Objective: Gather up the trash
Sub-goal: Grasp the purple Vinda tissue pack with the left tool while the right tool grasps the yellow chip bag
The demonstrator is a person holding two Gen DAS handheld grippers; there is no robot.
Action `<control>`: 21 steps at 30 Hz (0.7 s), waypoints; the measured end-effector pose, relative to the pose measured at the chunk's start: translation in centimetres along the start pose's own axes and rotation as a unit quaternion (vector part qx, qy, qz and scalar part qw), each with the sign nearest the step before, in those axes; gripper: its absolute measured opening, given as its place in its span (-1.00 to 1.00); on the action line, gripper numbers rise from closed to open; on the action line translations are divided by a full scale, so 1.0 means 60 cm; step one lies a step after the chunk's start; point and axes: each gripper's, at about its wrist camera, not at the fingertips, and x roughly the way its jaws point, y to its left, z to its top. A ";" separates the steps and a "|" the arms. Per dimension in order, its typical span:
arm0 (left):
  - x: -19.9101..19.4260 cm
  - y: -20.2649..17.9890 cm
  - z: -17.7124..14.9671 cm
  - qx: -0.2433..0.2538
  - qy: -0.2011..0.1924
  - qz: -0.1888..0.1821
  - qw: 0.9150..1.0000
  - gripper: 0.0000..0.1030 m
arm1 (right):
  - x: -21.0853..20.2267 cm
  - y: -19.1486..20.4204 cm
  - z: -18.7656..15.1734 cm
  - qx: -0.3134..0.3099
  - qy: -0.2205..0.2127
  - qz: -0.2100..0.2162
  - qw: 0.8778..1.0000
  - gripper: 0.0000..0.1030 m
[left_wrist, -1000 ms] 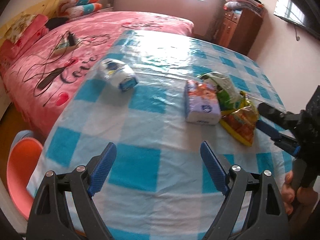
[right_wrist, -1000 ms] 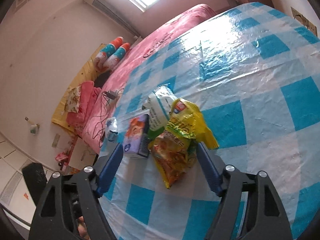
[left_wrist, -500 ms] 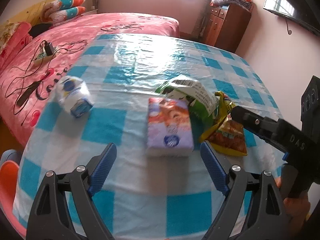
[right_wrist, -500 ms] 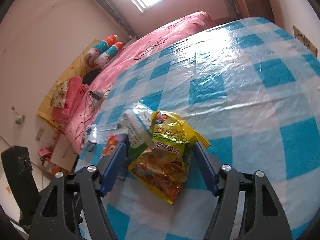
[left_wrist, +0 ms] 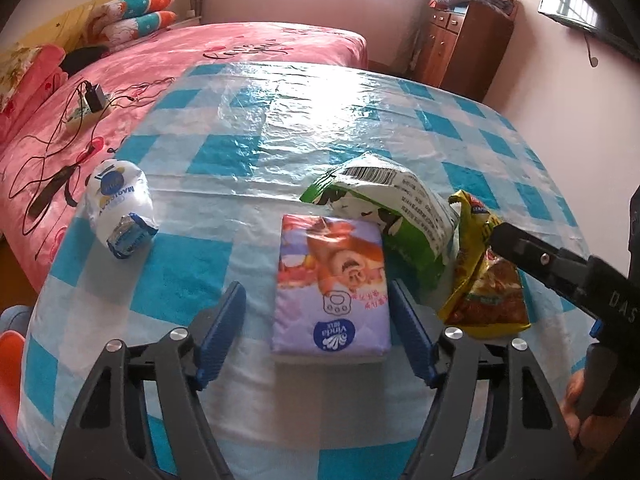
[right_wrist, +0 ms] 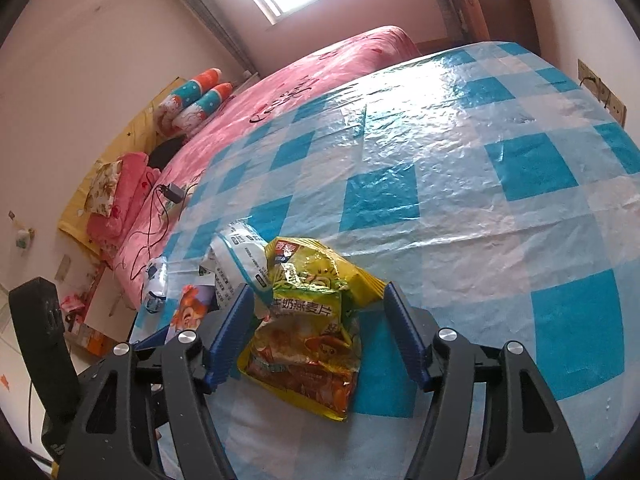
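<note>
A purple tissue pack (left_wrist: 332,288) lies flat on the blue-checked table between the open fingers of my left gripper (left_wrist: 318,332). A green-and-white bag (left_wrist: 388,208) lies behind it, a yellow snack bag (left_wrist: 486,280) to its right. A crumpled white-and-blue wrapper (left_wrist: 118,208) lies at the left. My right gripper (right_wrist: 318,334) is open with its fingers on either side of the yellow snack bag (right_wrist: 308,332); the green-and-white bag (right_wrist: 238,268), the tissue pack (right_wrist: 190,308) and the wrapper (right_wrist: 156,280) lie to its left. The right gripper also shows at the right of the left wrist view (left_wrist: 532,256).
The table (left_wrist: 320,120) has a shiny plastic cloth. A pink bed (left_wrist: 160,64) with cables and a charger stands behind and left of it. A wooden cabinet (left_wrist: 460,52) stands at the back right. An orange stool (left_wrist: 10,360) is at the table's left edge.
My left gripper has swung right and come forward until its fingers stand on either side of the tissue pack. My right gripper has closed in around the yellow snack bag.
</note>
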 end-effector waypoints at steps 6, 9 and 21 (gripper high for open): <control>0.003 -0.003 0.005 -0.002 -0.006 0.002 1.000 0.15 | 0.010 0.020 0.000 -0.032 0.002 -0.025 0.999 0.30; 0.003 -0.007 0.004 0.001 -0.009 0.008 1.000 0.04 | 0.013 0.025 -0.002 -0.042 0.003 -0.032 0.999 0.30; -0.005 0.017 0.000 -0.029 -0.013 -0.001 0.999 0.02 | 0.025 0.028 0.001 -0.059 0.006 -0.041 0.997 0.03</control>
